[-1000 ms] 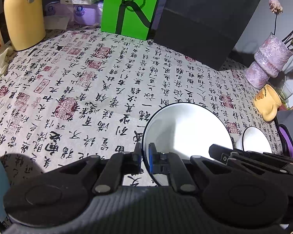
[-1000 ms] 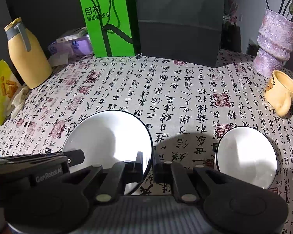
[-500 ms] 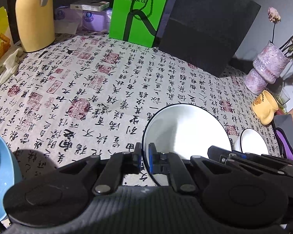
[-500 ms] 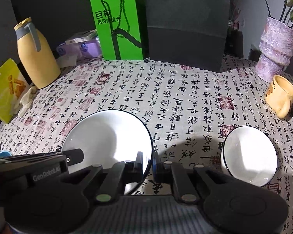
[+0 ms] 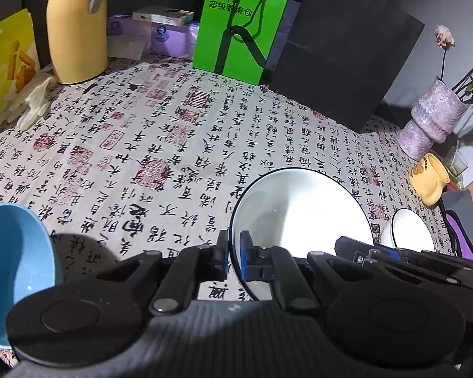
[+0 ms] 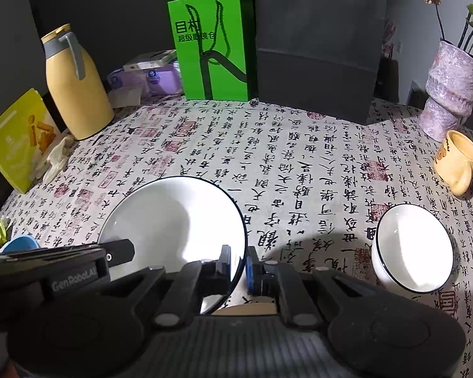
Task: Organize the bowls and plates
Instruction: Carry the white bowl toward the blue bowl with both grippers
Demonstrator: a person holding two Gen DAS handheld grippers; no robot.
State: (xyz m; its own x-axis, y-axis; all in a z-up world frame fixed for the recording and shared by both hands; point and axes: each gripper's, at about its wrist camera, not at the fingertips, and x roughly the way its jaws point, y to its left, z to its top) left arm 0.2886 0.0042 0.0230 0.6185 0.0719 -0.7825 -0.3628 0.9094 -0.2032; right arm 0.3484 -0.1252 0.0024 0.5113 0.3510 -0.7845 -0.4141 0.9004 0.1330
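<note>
Both grippers pinch the large white bowl [image 6: 173, 220] by its near rim: left gripper [image 5: 233, 253] on its left edge, right gripper [image 6: 238, 263] on its right, jaws nearly closed. Bowl opens upward, left of the small white bowl [image 6: 413, 249], also mouth-up

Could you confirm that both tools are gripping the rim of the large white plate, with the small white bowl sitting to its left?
Not quite: the small white bowl sits to the right of the plate, as the right wrist view shows. The rest holds: the left tool and right tool each clamp the plate's rim.
</note>
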